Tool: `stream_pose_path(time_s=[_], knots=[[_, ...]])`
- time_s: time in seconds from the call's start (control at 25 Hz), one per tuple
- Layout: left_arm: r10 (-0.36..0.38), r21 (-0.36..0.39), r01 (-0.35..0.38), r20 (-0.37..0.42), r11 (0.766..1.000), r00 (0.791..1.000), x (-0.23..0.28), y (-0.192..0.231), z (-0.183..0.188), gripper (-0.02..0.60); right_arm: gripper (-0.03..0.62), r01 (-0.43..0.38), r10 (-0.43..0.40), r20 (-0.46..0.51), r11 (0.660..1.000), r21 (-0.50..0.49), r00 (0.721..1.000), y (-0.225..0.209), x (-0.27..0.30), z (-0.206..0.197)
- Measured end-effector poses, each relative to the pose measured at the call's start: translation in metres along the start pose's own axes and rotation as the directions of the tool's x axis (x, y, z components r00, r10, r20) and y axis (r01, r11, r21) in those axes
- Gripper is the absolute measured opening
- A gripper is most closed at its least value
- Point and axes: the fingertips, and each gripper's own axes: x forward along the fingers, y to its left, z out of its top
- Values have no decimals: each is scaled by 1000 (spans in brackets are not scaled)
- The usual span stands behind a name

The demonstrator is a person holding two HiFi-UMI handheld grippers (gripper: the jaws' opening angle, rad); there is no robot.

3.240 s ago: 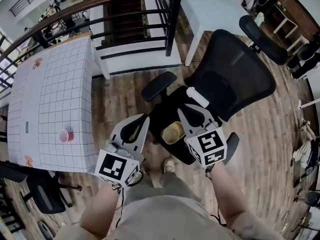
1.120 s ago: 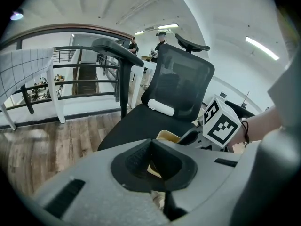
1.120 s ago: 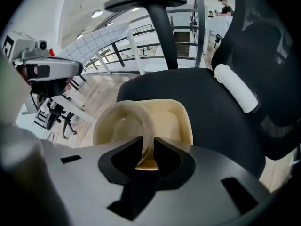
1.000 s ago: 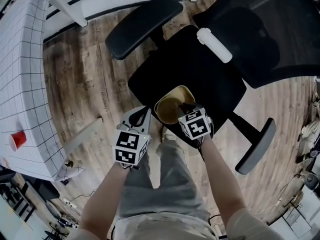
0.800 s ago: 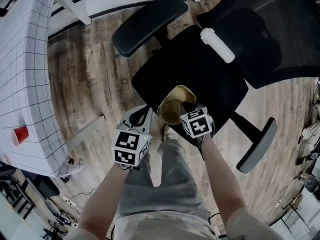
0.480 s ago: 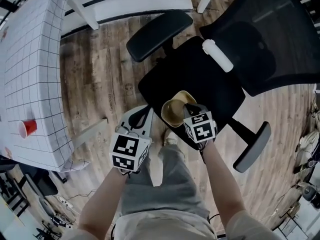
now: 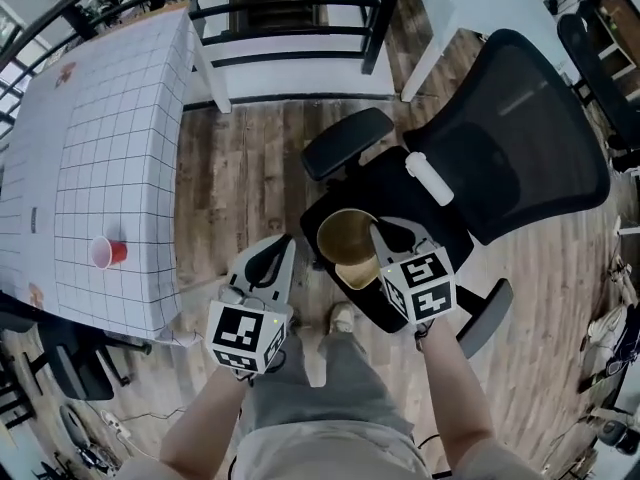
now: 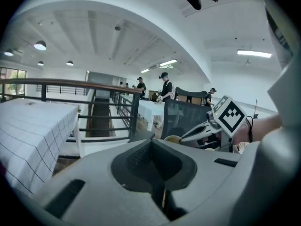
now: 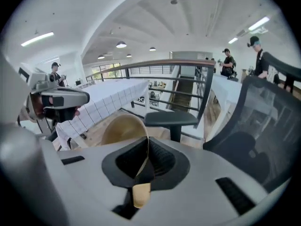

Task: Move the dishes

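While the right gripper (image 7: 382,233) has its jaws clamped on the rim of the tan bowl (image 7: 345,236) above the office chair (image 7: 520,158) seat, carry it level toward the gridded tabletop (image 7: 110,148). The left gripper (image 7: 280,243), jaws together and empty, could steady it.

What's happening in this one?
A person holds a hand-held gripper in each hand. The right hand-held gripper is shut on the rim of a tan bowl, holding it up over the front of a black chair. The left hand-held gripper is shut and empty, beside it. A red cup stands on the table to the left.
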Motion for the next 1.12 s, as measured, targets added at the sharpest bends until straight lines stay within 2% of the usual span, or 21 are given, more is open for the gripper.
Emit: stream_pose_path(time_s=[0.24, 0.48, 0.76, 0.88, 1.12], knots=[[71, 48, -79, 143, 996, 987, -76, 17, 90, 12, 28, -28, 38, 118, 996, -86, 992, 50, -72, 105], [154, 93, -184, 261, 979, 953, -148, 33, 154, 12, 28, -78, 111, 216, 985, -156, 970, 101, -121, 180], [177, 88, -215, 323, 973, 930, -211, 19, 183, 12, 28, -124, 169, 321, 980, -156, 932, 154, -180, 229], [197, 97, -242, 336, 965, 921, -233, 13, 192, 12, 28, -147, 205, 343, 971, -187, 916, 173, -205, 241], [231, 121, -288, 349, 950, 908, -254, 22, 199, 12, 28, -168, 248, 376, 958, -234, 893, 194, -225, 259]])
